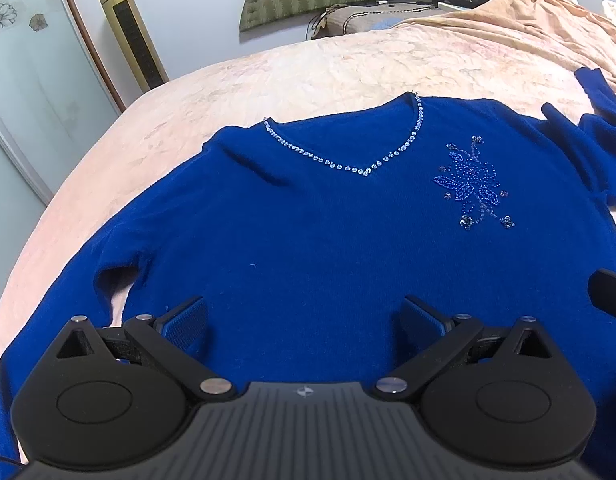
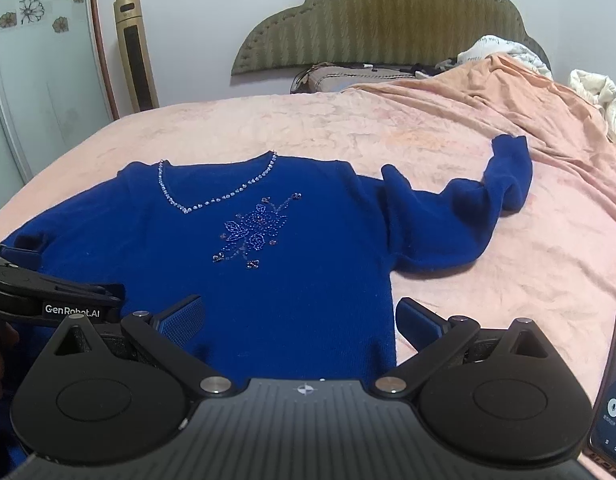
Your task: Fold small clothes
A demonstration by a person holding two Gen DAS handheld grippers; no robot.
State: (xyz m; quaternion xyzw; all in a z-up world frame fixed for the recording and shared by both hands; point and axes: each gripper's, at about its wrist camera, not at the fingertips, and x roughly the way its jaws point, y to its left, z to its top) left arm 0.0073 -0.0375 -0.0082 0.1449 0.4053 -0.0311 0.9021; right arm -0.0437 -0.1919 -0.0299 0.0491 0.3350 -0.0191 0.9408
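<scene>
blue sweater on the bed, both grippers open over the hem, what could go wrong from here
1. The far sleeve lies bunched and twisted on the blanket; folding now could trap those wrinkles.
2. The beaded flower and neckline beads might snag on a gripper pad dragged across them.
3. The phone sits close beside the right gripper; a sideways swing could knock it.

Two low views, shared sweater (image 1: pixel 308 240)

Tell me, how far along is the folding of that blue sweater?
Barely begun. The sweater lies spread flat, front up, on the bed. Nothing is in hand: the left hand-held gripper and right hand-held gripper are open above its lower part. The sleeve and body remain unfolded.
</scene>
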